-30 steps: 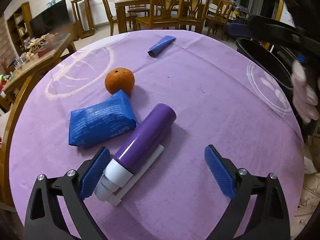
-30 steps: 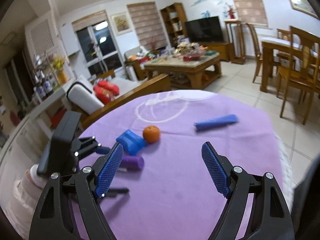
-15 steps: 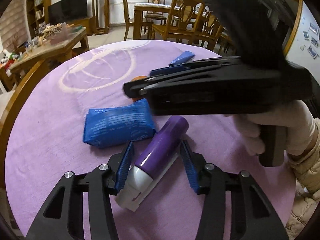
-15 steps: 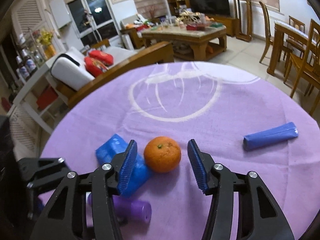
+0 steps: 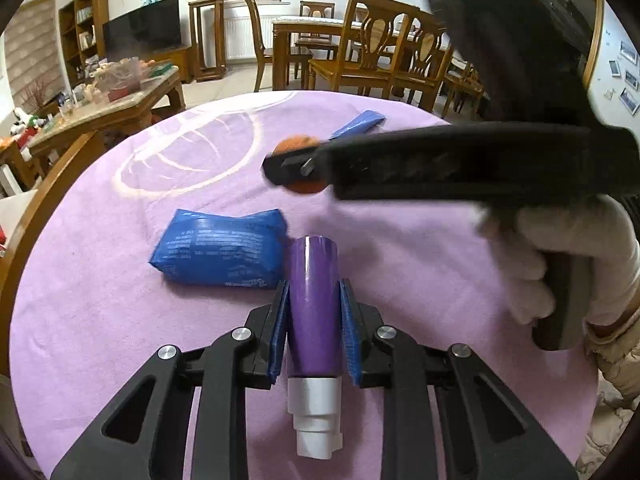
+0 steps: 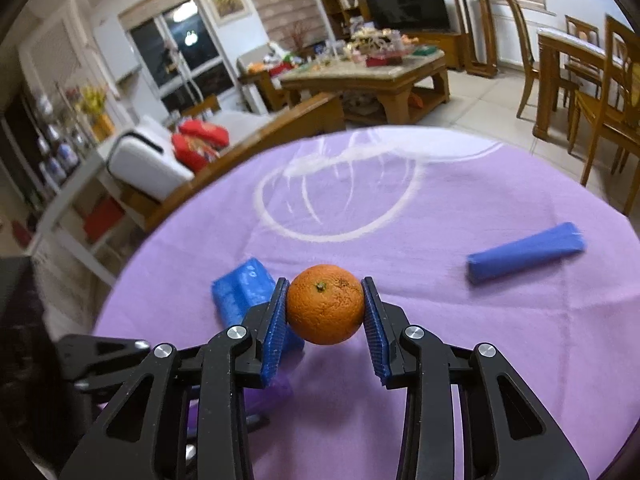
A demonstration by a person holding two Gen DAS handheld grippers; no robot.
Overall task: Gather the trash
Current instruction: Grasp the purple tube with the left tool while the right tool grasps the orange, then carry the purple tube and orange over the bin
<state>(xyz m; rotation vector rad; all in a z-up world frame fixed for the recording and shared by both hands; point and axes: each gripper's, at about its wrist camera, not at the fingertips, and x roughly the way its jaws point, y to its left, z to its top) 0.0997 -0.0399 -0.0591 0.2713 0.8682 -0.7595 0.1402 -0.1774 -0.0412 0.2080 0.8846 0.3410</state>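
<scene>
A purple bottle (image 5: 314, 280) with a white cap lies on the lilac tablecloth (image 5: 100, 320). My left gripper (image 5: 314, 312) is closing, both blue pads pressing the bottle's sides. In the right wrist view an orange (image 6: 325, 304) sits between the closing jaws of my right gripper (image 6: 325, 308), with a pad touching each side. Left of the bottle lies a blue packet (image 5: 220, 252), partly behind the left finger in the right wrist view (image 6: 244, 288). A rolled blue wrapper (image 6: 524, 252) lies apart at the right. A white-gloved hand (image 5: 580, 260) holds the right gripper across the left wrist view, hiding most of the orange (image 5: 296, 144).
The round table's edge (image 6: 180, 208) curves close behind the objects. Wooden dining chairs (image 5: 384, 60) and a dining table stand beyond it. A cluttered coffee table (image 6: 368, 72) and a sofa with red cushions (image 6: 200, 144) are on the far side.
Both grippers went from wide open to closed around things: the left onto the purple bottle, which now points straight ahead, and the right moved in and down onto the orange.
</scene>
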